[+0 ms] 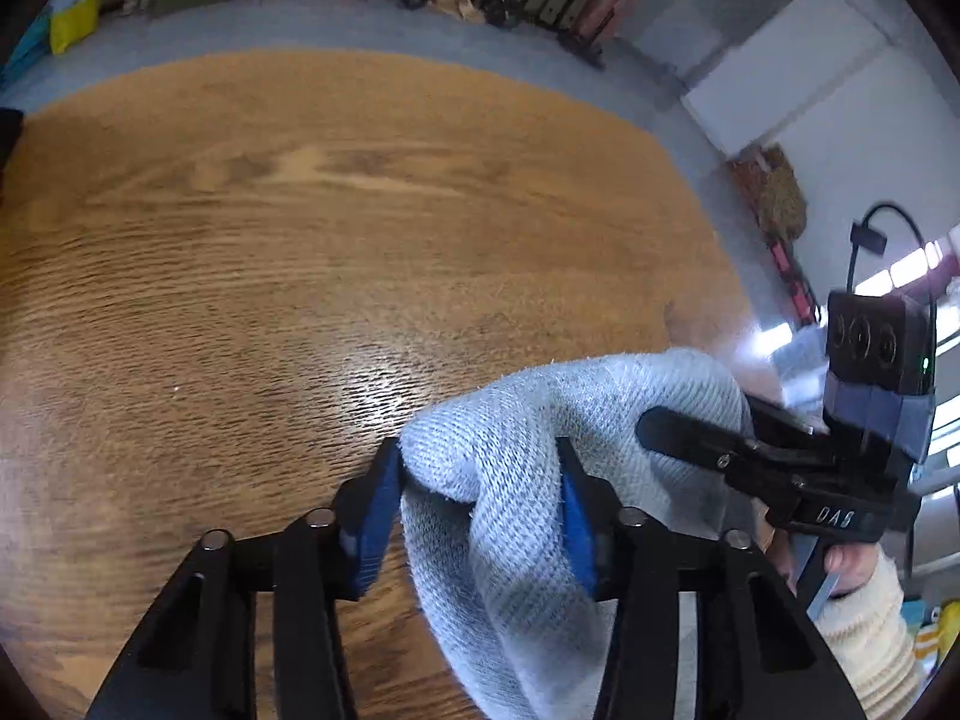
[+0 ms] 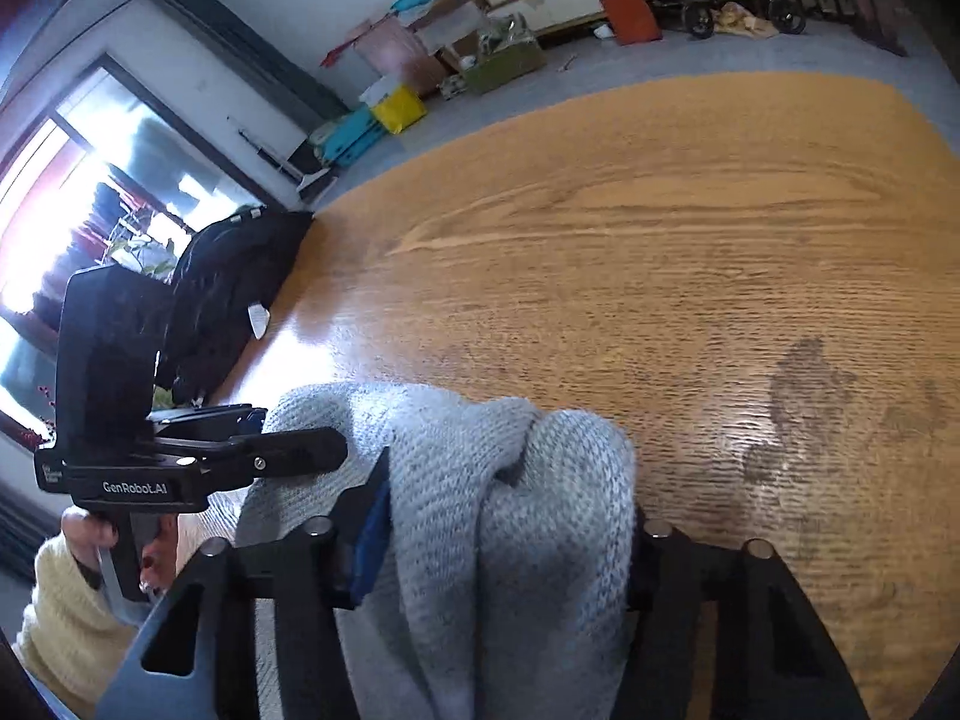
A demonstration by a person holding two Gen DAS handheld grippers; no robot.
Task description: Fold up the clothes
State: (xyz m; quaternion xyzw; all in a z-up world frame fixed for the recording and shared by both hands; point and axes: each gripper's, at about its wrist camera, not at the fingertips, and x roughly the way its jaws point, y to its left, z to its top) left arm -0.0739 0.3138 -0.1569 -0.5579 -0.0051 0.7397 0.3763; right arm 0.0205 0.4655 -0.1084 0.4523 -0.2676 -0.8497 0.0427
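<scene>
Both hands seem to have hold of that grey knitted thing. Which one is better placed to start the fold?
Neither clearly. The left gripper and right gripper each pinch a bunch of the grey knit garment side by side above the wooden table, so they will likely move together.

The one garment is a pale grey-blue knitted sweater (image 1: pixel 540 480), thick and ribbed, with a slightly fuzzy face. It is bunched rather than flat — gathered into soft rolls and folds, with a deep crease running down its middle in the right wrist view (image 2: pixel 480 510). It is at the near edge of the wooden surface (image 1: pixel 300 210), and the rest of the cloth hangs down toward the bottom of both views, out of sight. Whether the bunched part rests on the wood or is lifted clear of it cannot be told.
</scene>
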